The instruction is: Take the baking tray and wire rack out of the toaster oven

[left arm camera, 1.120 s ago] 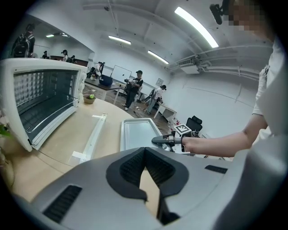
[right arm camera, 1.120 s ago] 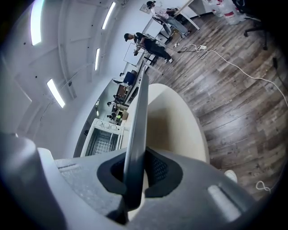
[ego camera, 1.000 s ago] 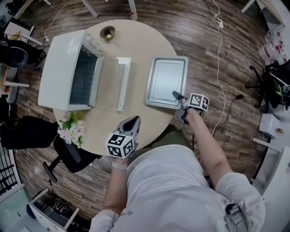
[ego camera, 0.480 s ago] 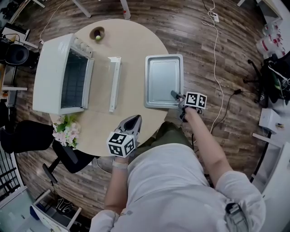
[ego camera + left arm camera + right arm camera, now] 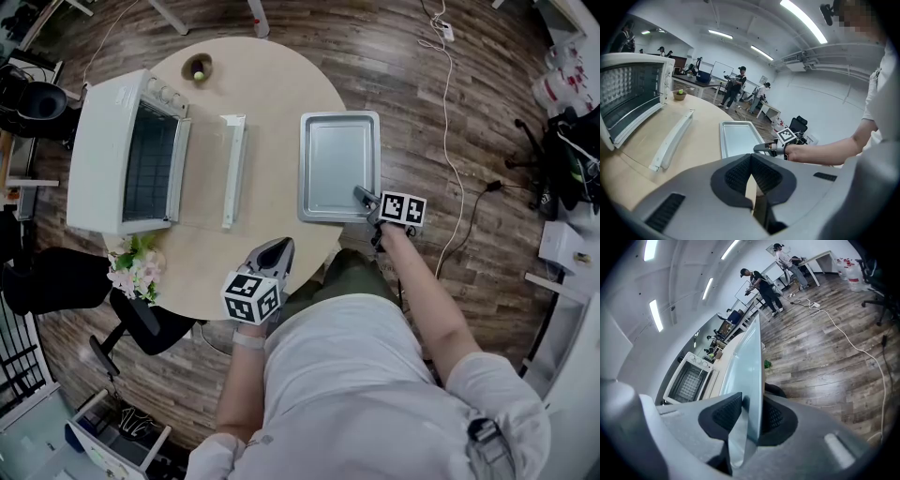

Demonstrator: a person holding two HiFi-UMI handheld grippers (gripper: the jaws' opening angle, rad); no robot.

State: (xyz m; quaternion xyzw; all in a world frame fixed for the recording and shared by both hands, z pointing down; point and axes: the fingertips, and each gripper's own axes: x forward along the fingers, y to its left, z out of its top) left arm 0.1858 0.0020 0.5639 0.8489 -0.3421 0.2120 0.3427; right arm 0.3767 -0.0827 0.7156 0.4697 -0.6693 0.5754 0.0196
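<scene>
The silver baking tray point(image 5: 339, 164) lies flat on the round table, to the right of the white toaster oven point(image 5: 122, 155). The oven's glass door point(image 5: 230, 169) hangs open, and the wire rack point(image 5: 150, 159) shows inside. My right gripper point(image 5: 361, 195) is at the tray's near right corner. In the right gripper view the tray's rim point(image 5: 752, 357) runs between the pads of the right gripper point(image 5: 752, 401), whose jaws are opening. My left gripper point(image 5: 277, 251) hovers over the table's near edge, shut and empty. The tray point(image 5: 738, 138) and the oven point(image 5: 628, 98) lie ahead of the left gripper point(image 5: 751, 157).
A small bowl with a green ball point(image 5: 198, 67) sits at the table's far side, behind the oven. A bunch of flowers point(image 5: 139, 267) stands at the near left edge. A black chair point(image 5: 56, 281) is left of the table. A white cable point(image 5: 450, 112) runs over the wooden floor.
The tray has straightened and now lies square on the table, with the right gripper still at its near corner. The left gripper has hardly shifted in the view.
</scene>
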